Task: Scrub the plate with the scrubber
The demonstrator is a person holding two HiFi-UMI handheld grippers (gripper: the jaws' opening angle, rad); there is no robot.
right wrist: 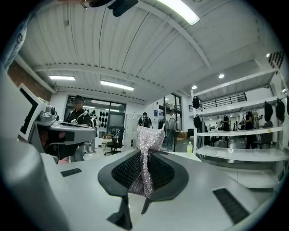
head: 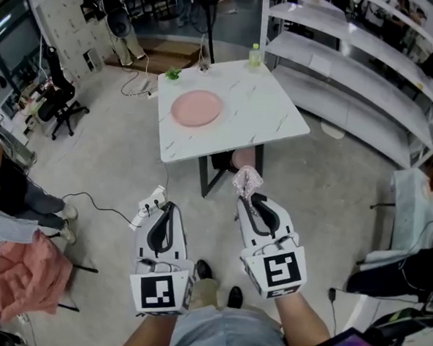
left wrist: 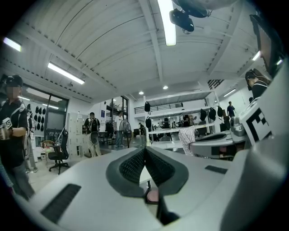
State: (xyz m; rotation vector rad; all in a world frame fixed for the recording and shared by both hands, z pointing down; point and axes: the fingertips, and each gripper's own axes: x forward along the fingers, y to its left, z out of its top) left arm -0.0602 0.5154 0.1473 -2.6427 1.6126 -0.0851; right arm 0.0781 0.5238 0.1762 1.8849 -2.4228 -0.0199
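Scrubber [right wrist: 145, 155], silvery crumpled mesh, pinched in right tongs [head: 247, 196]; left tongs [head: 165, 206] closed, empty; pink plate [head: 197, 107] on table [head: 268, 113].

A white marble-look table [head: 278, 114] stands on speckled grey floor [head: 115, 162], beside long white shelving [head: 353, 89].

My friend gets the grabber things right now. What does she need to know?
Left gripper: shut, nothing in it.
Right gripper: shut on the silver scrubber, which sticks up out of the jaws.
Pink plate: lies on the white table, ahead of both grippers and well apart from them.
Done: the scrubber is in the gripper.
Left: go up to the table, bring the scrubber down on the plate and scrub it. No scrubbing has begun.
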